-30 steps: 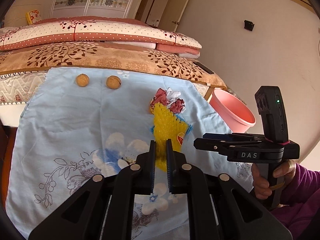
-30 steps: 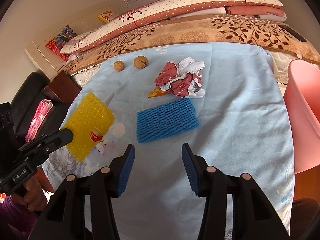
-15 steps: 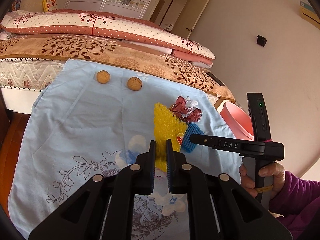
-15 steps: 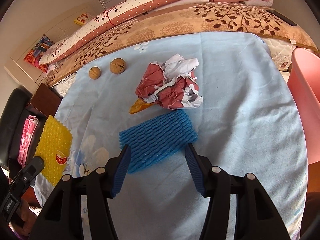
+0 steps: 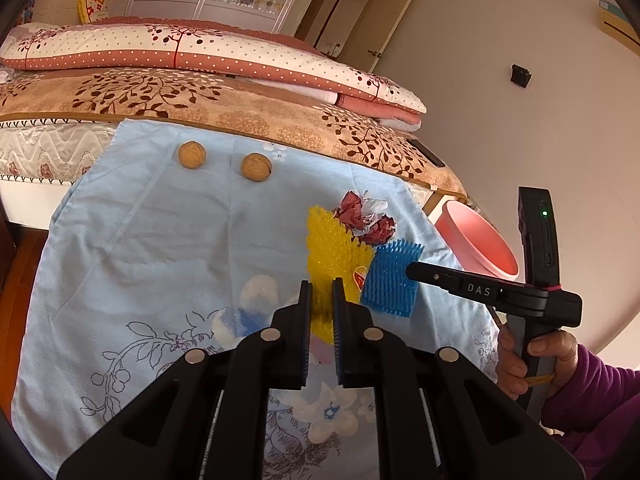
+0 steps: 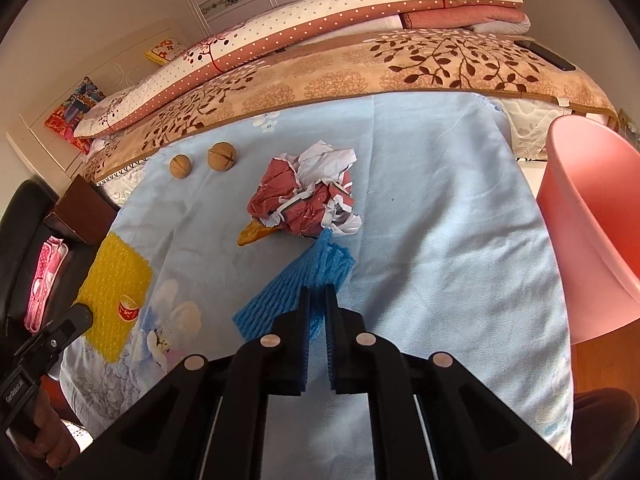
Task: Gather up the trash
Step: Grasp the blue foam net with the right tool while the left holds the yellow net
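Observation:
My left gripper (image 5: pixel 321 284) is shut on a yellow foam net (image 5: pixel 332 248), which sticks up past its tips; the right wrist view shows the same yellow net (image 6: pixel 116 292) at the cloth's left edge. My right gripper (image 6: pixel 317 290) has its jaws closing tight on a blue foam net (image 6: pixel 280 296), bunched between the pads. The blue net (image 5: pixel 390 280) also shows in the left wrist view at the right gripper's tip. Just beyond lies a crumpled red-and-white paper ball (image 6: pixel 308 196) with an orange scrap (image 6: pixel 254 234) beside it.
Two walnuts (image 6: pixel 181 166) (image 6: pixel 222 156) sit at the far left of the light blue cloth (image 6: pixel 440 200). A pink bin (image 6: pixel 592 216) stands off the cloth's right edge. Bedding is piled behind. A dark chair and a wooden stand are at the left.
The right gripper moved forward over the blue foam net and shut on it, bunching it up. The left gripper kept its hold on the yellow net and rolled slightly.

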